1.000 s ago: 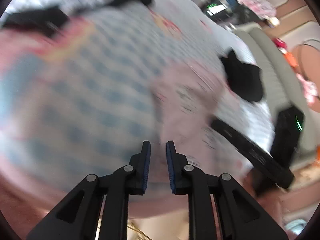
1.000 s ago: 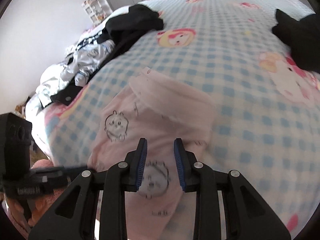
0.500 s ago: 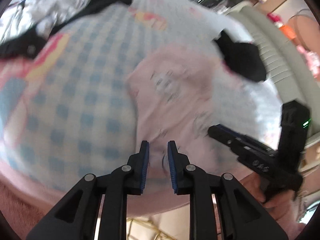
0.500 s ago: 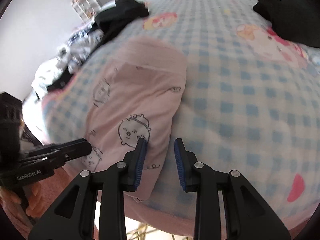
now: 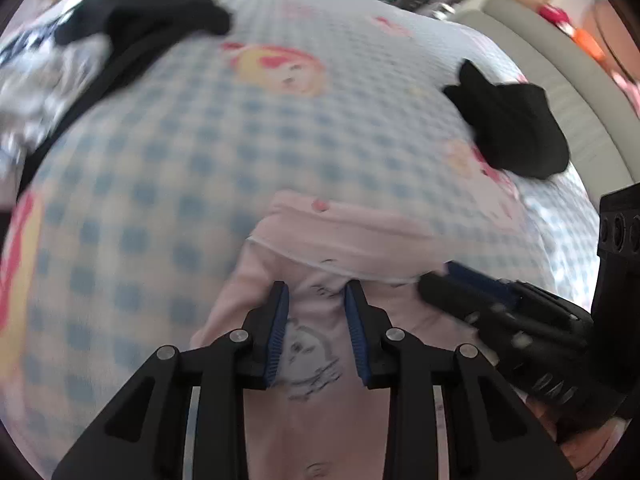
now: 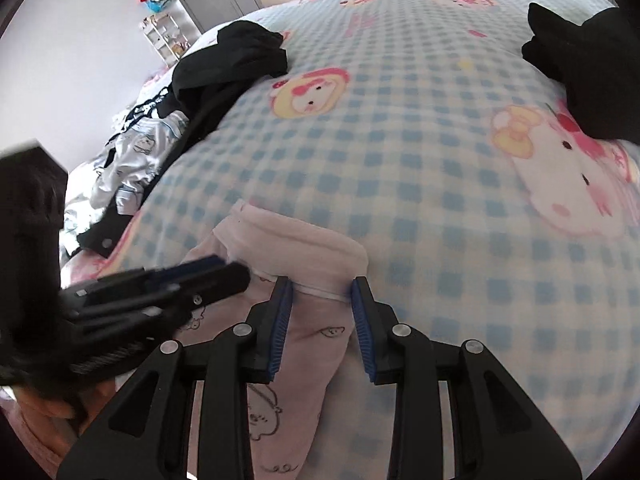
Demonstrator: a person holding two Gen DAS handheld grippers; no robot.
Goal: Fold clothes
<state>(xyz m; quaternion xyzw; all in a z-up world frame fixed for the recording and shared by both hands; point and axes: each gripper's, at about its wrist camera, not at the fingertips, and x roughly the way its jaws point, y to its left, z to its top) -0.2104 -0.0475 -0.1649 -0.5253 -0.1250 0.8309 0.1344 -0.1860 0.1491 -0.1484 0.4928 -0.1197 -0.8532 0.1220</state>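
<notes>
A: Start big. What carries everything?

B: The bed (image 6: 420,184), under a blue-checked cartoon blanket. I'll place the rest from the pink garment (image 6: 304,280), which lies at the bed's near edge, partly folded, its white-trimmed band doubled over on top.

A: What else is near it?

B: A heap of dark and pale clothes (image 6: 192,92) well beyond it to the left, and a black garment (image 5: 516,128) well beyond it to the right.

A: What has changed?

B: Half a second ago the right gripper (image 6: 322,318) sat at the garment's right edge and the left gripper (image 5: 316,330) near its bottom edge. Now both sit over its middle, just short of the folded band, side by side. Both pairs of jaws have just been opening; pink cloth shows in each gap, but the pads don't press on it, so nothing is held.

A: Meaning?

B: I'd judge they're lining up to pinch the band for the next fold.

A: What can't you make out?

B: The left view is blurred. The garment's near end runs behind the fingers and out of frame, and whether the tips touch the cloth I cannot tell.
</notes>
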